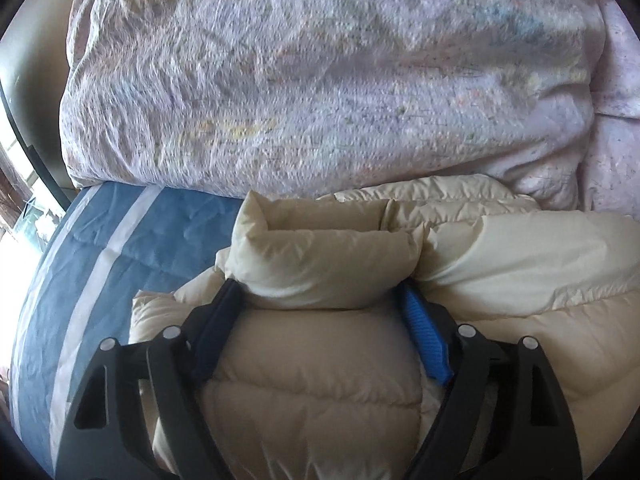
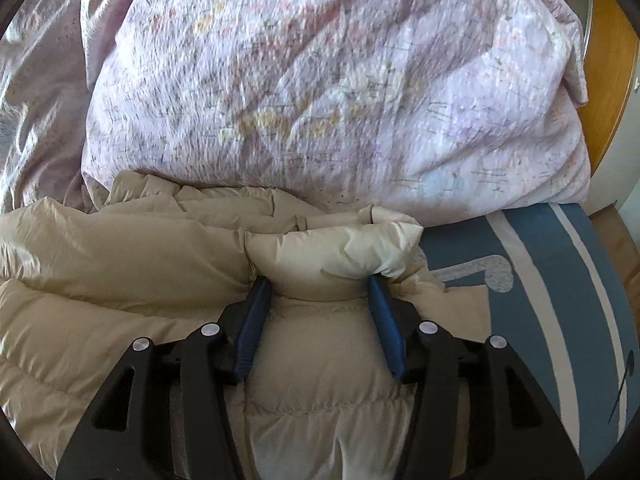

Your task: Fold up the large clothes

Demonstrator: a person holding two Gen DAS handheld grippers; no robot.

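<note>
We find a cream quilted down jacket (image 1: 320, 380) lying on a bed, over a blue sheet with white stripes (image 1: 100, 264), with a bundled lilac floral duvet (image 1: 320, 80) piled just beyond it.

Left gripper (image 1: 320, 300): jaws stand wide, with a puffed fold of the jacket bulging between and ahead of the blue pads (image 1: 420, 328). The fabric touches both pads, yet we cannot tell whether they press on it or merely flank it.

Right gripper (image 2: 320, 292): jaws about half open, a rolled edge of the jacket (image 2: 332, 248) filling the gap between them and swelling out ahead of the tips. The same doubt applies to the grip. The striped sheet shows to the right of these jaws.

Handling, in our judgement: the garment is light, very soft and springy, with a smooth shell that is likely to slip. It compresses readily and will spring back once let go. We would advise taking hold at a stitched seam or hem, where the filling is thin, with both hands level on opposite edges.
</note>
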